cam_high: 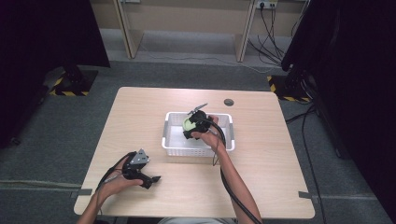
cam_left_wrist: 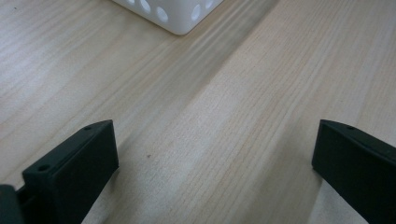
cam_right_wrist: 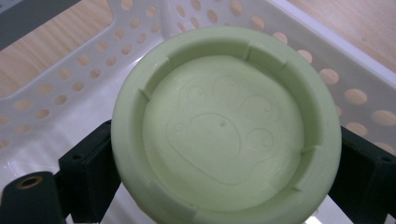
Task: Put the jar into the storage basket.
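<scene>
A round pale green lid (cam_right_wrist: 226, 123) with a paw print moulded into it sits between the jaws of my right gripper (cam_right_wrist: 224, 172), which is shut on its rim. In the high view the right gripper (cam_high: 192, 126) holds the green lid (cam_high: 187, 124) over the inside of the white perforated basket (cam_high: 219, 148). My left gripper (cam_high: 153, 180) rests low over the table at the front left, apart from the basket. Its jaws stand wide open over bare wood in the left gripper view (cam_left_wrist: 215, 168).
The basket's corner (cam_left_wrist: 175, 14) shows at the top of the left gripper view. A round grommet hole (cam_high: 228, 101) lies in the table behind the basket. Cables trail from both grippers toward the front edge. Dark curtains and stand bases flank the table.
</scene>
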